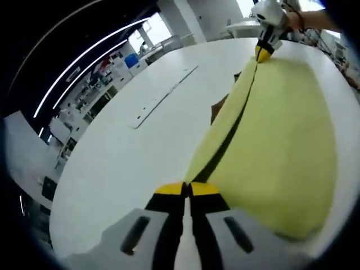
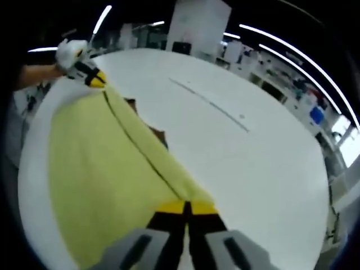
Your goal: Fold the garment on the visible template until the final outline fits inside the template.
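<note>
My left gripper (image 1: 186, 188) and right gripper (image 2: 186, 207) are each clenched on one end of the yellow garment (image 1: 281, 146), its edge taut between them over the white table (image 1: 129, 163). A dark template (image 1: 218, 108) peeks from beneath. I judge this mid-fold; laying down and checking the outline remain.

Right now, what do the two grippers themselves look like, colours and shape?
Each gripper, left and right, has two grey jaws with black inner edges, dark slots and yellow tips. Seen from the other's camera, each has a white body behind black-and-yellow tips; a dark band shows at the wrist.
</note>
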